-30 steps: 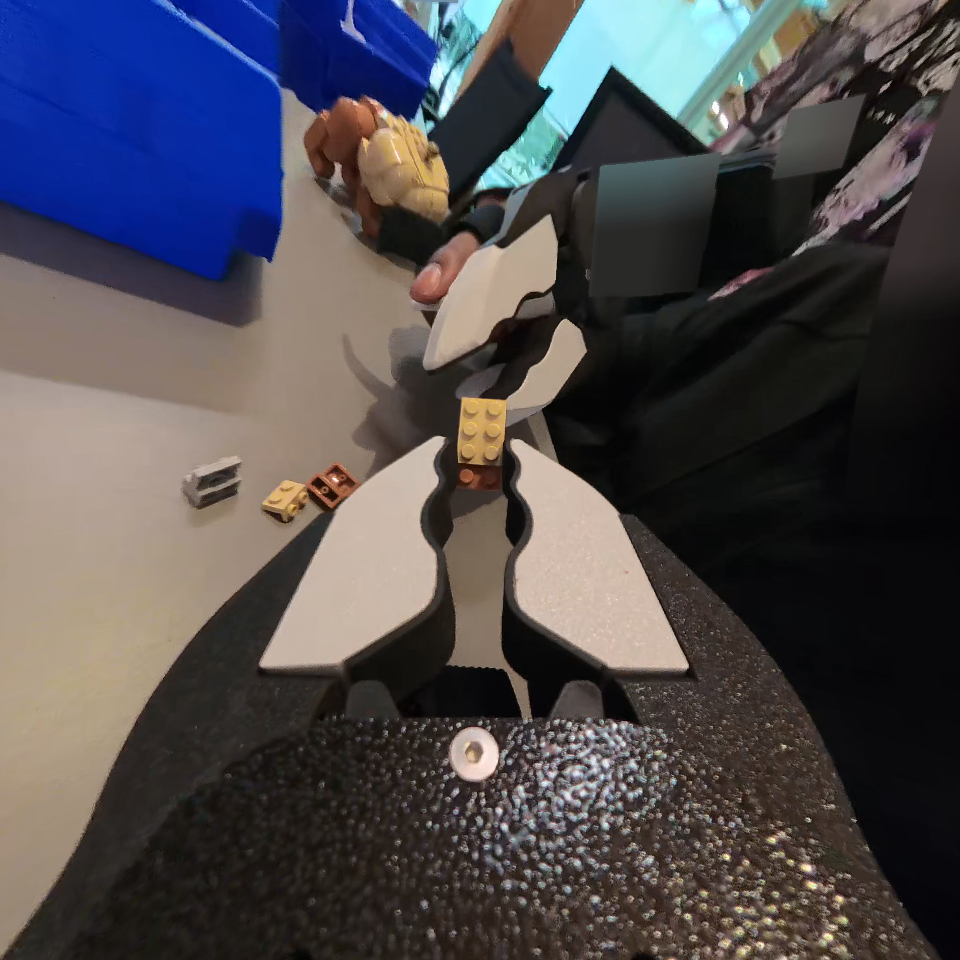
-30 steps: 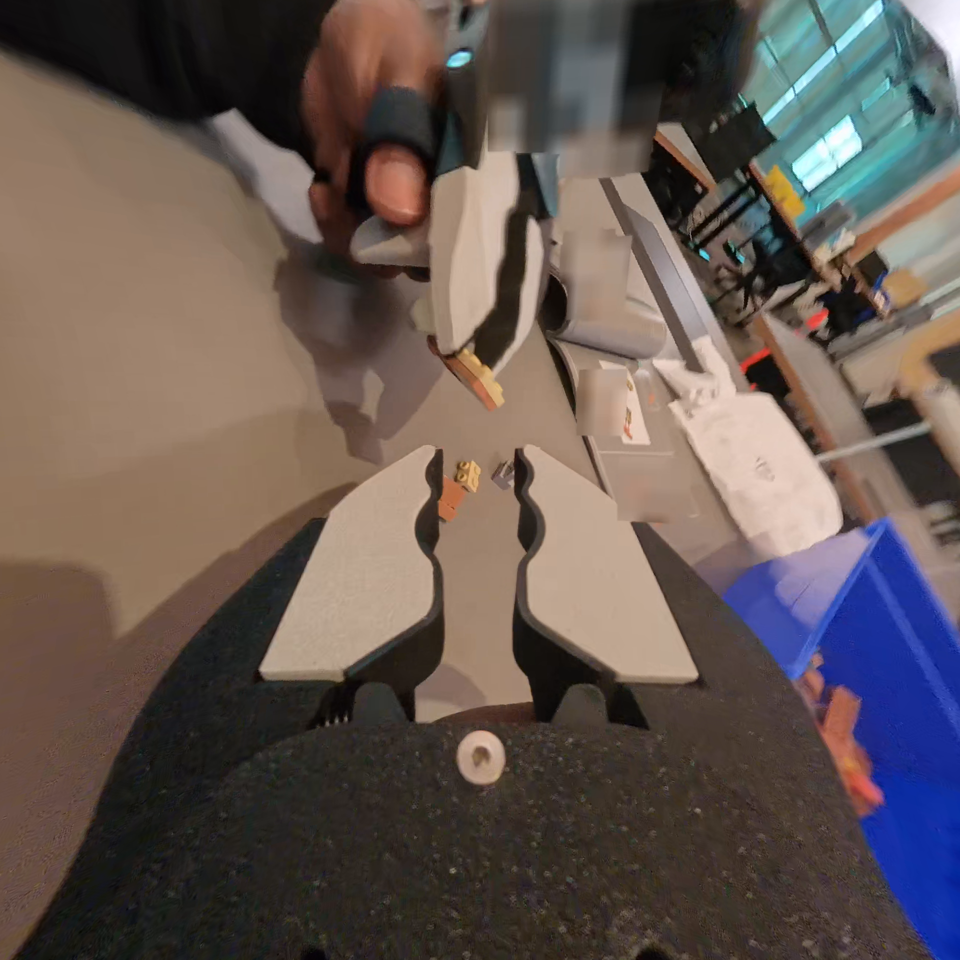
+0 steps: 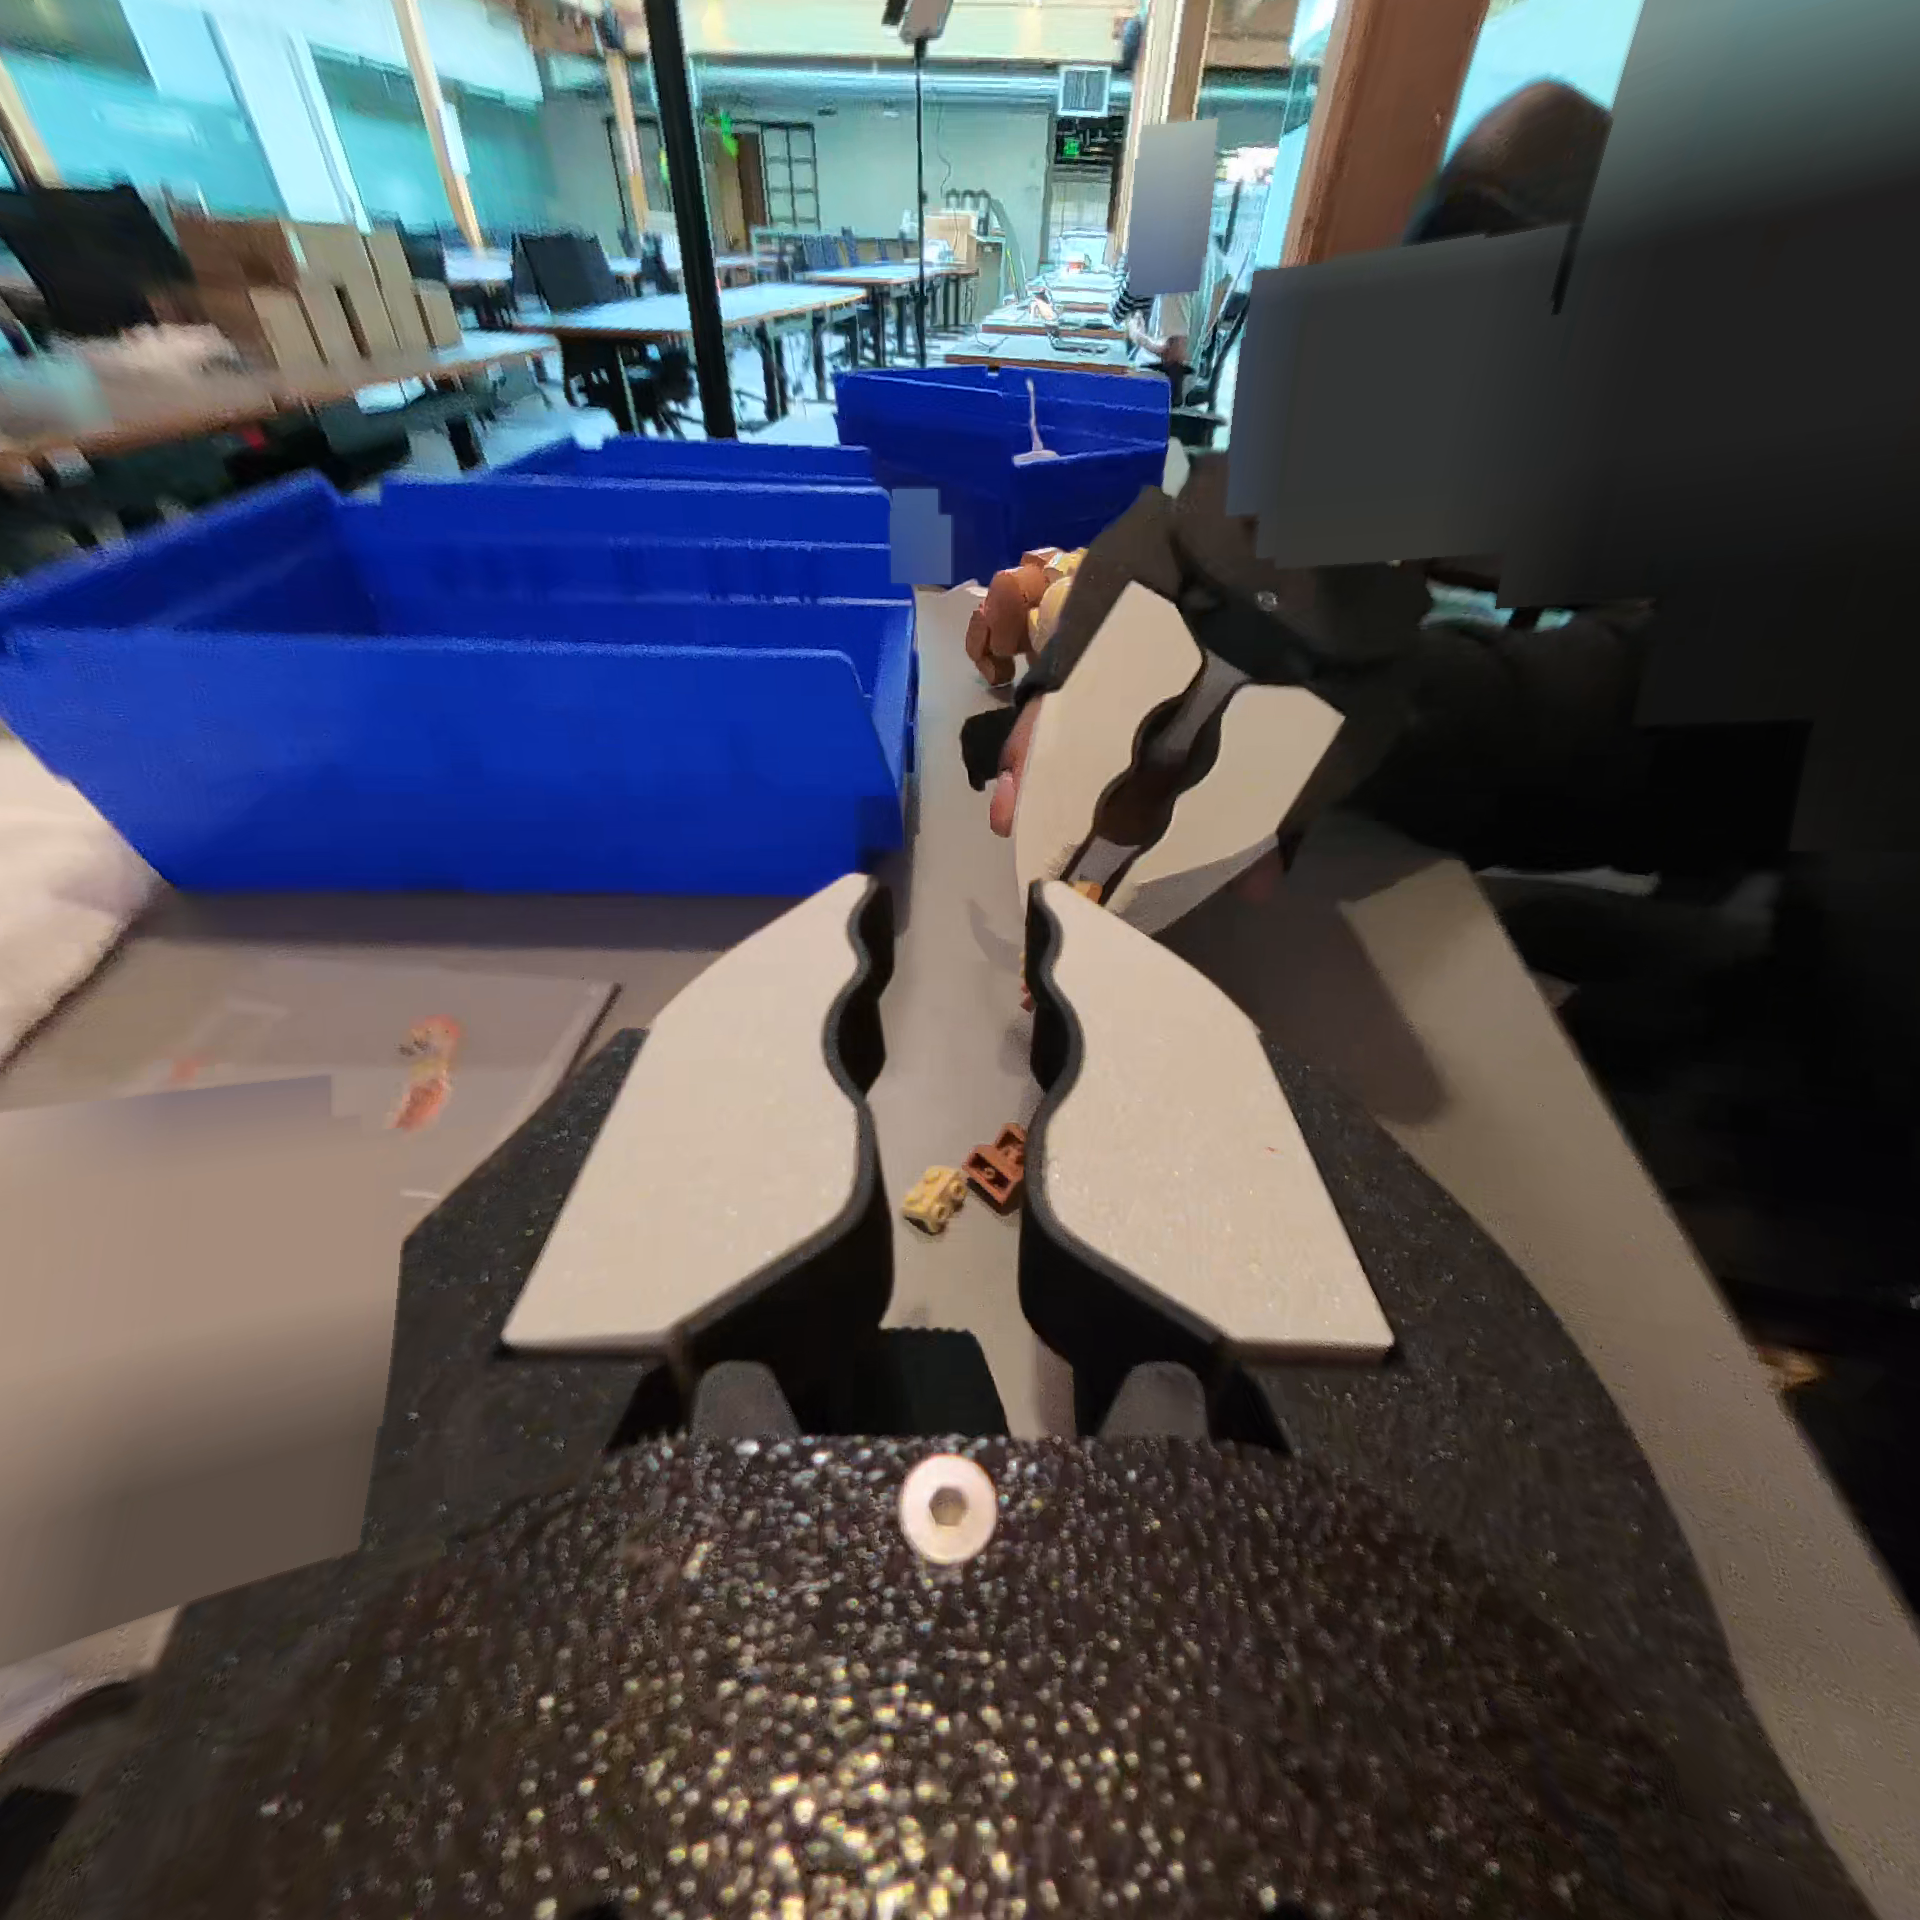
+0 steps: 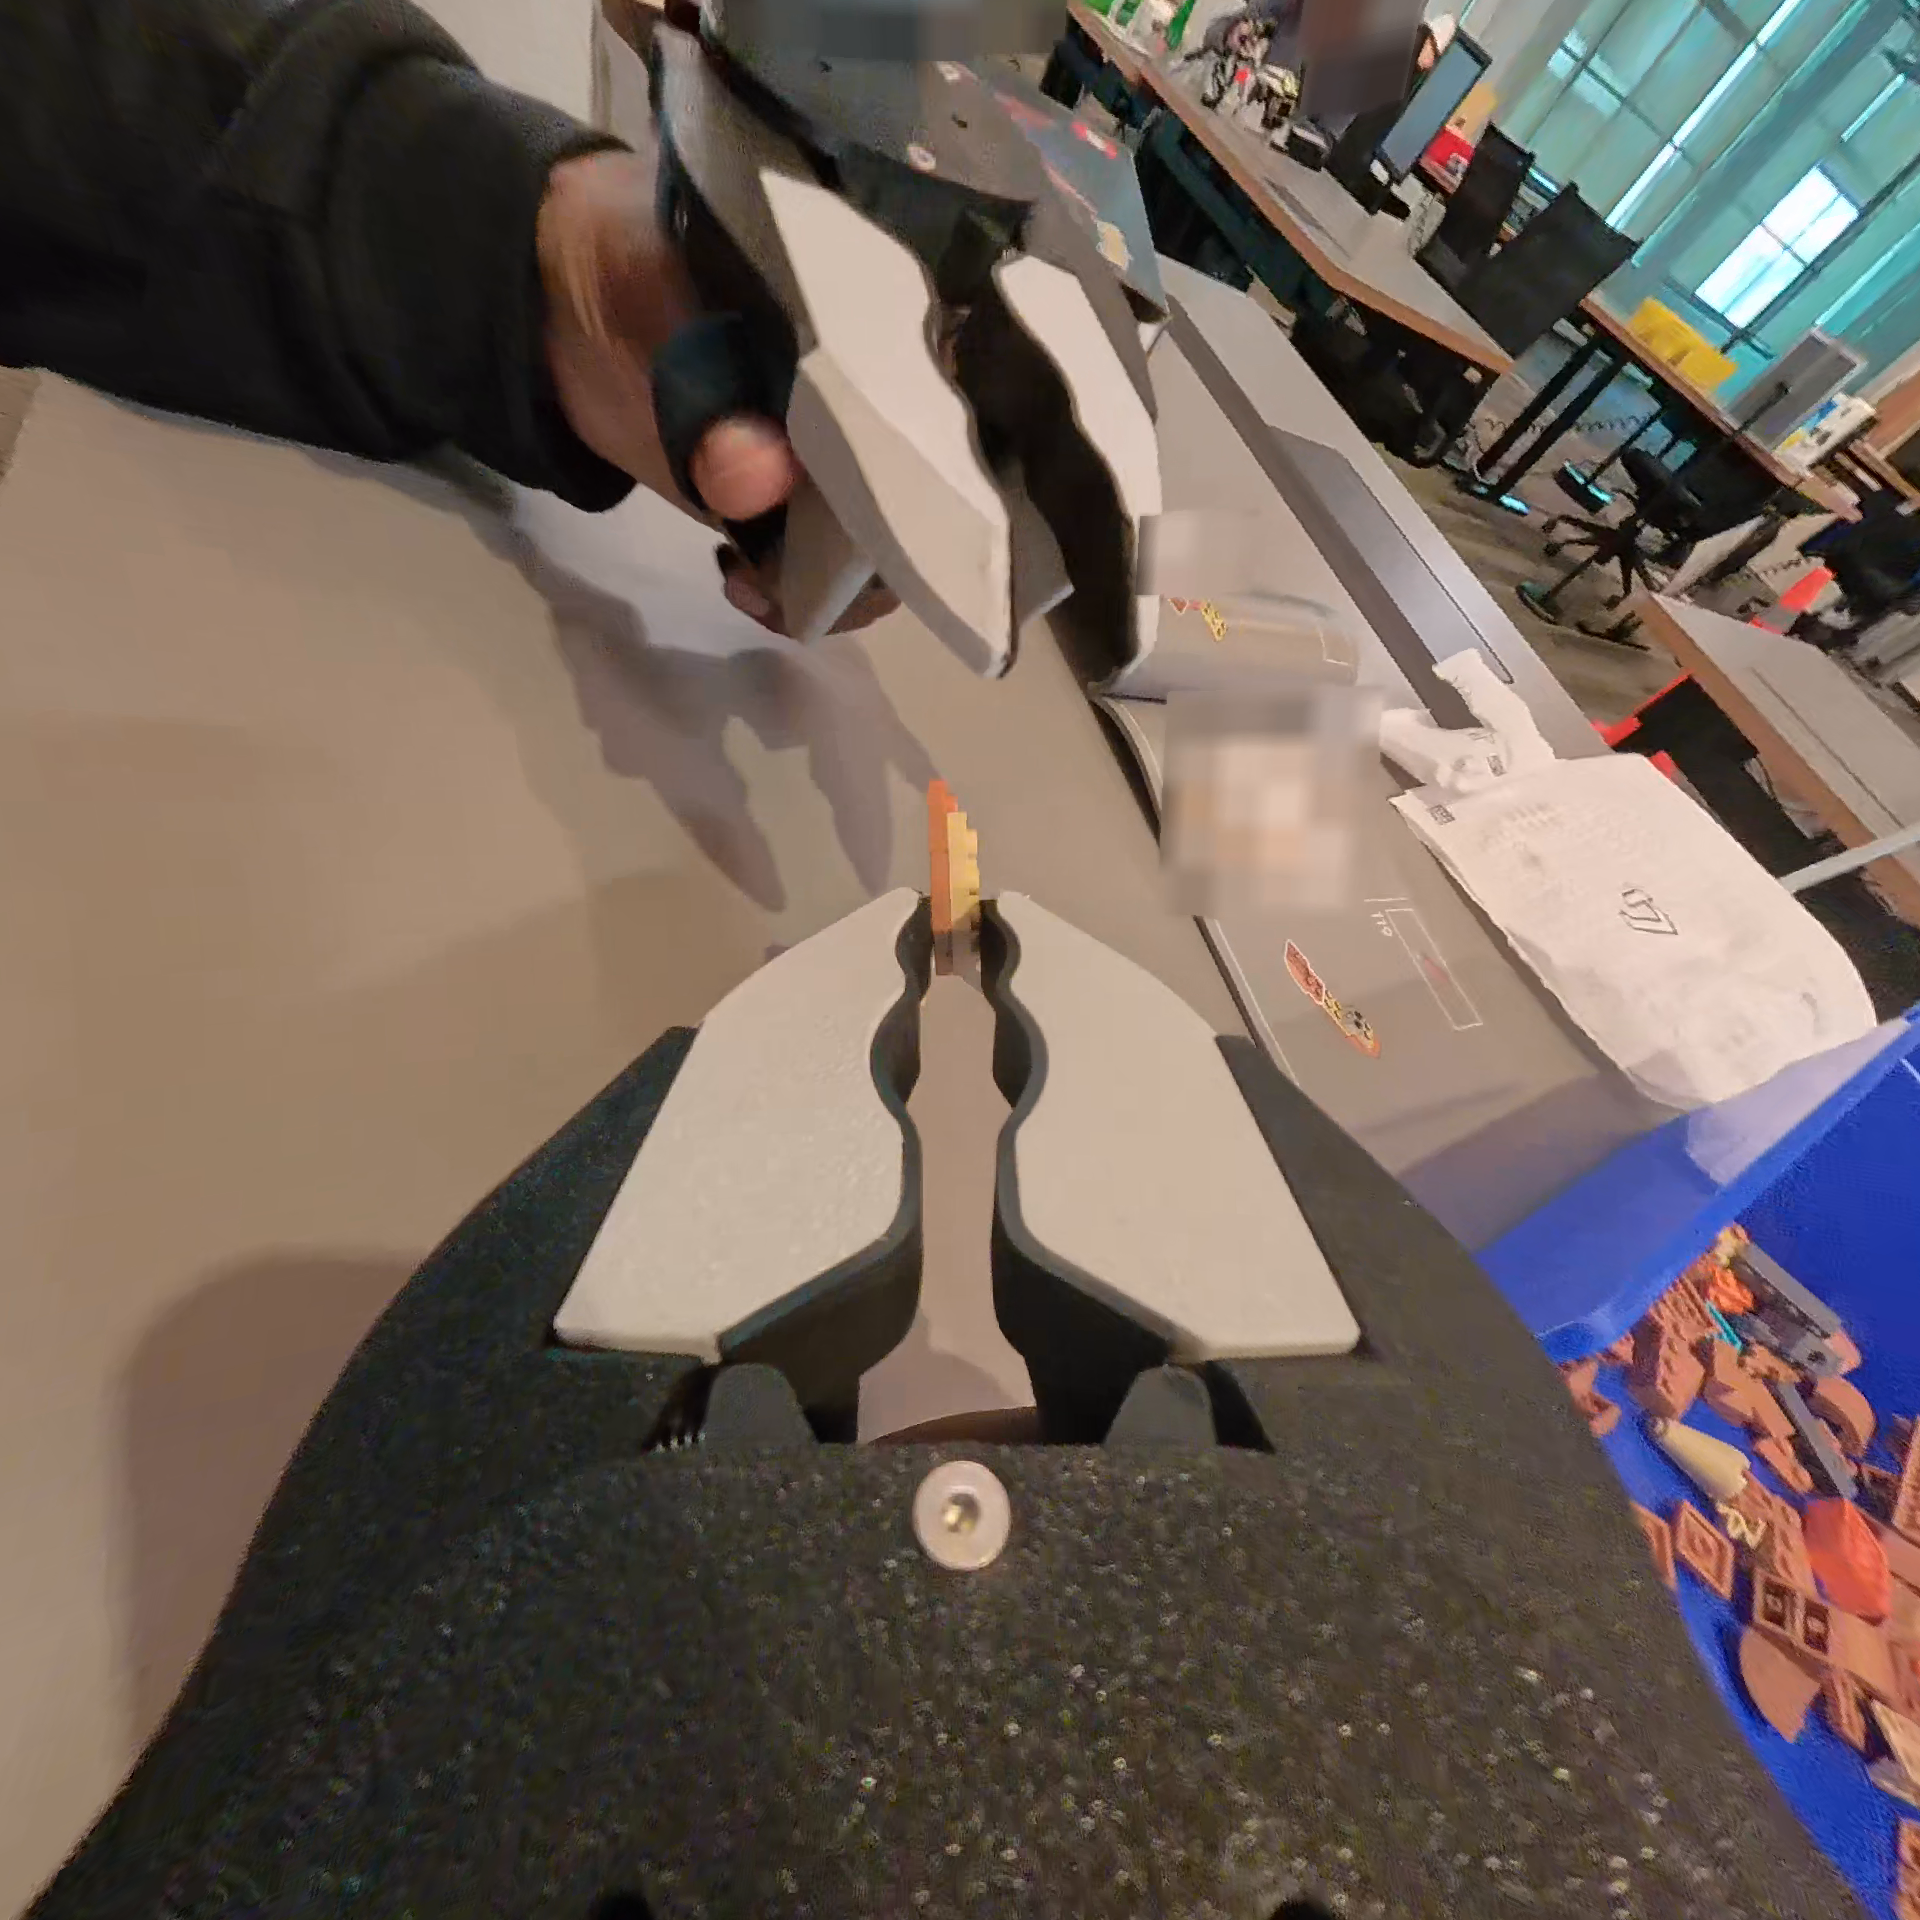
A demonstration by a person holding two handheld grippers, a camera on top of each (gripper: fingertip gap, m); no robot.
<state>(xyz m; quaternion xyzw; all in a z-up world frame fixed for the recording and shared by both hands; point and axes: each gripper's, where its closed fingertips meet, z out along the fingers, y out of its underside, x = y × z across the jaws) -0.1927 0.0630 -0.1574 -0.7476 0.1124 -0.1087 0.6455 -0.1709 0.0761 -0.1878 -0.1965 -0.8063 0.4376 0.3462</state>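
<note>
The small brown-and-tan brick stack (image 4: 954,883) has passed across: the right claw (image 4: 956,914) now clamps it at its tips, while the left claw (image 3: 961,904) stands apart, bare, over the bench (image 3: 1507,1091). Loose tan (image 3: 935,1198) and brown (image 3: 997,1166) pieces lie below the left claw's gap.

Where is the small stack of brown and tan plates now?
In the right wrist view, the brown and tan plate stack stands edge-up, clamped between the right gripper's fingertips above the grey table.

Grey table (image 3: 1558,1195): blue bins (image 3: 468,748), bricks (image 3: 966,1184).
</note>
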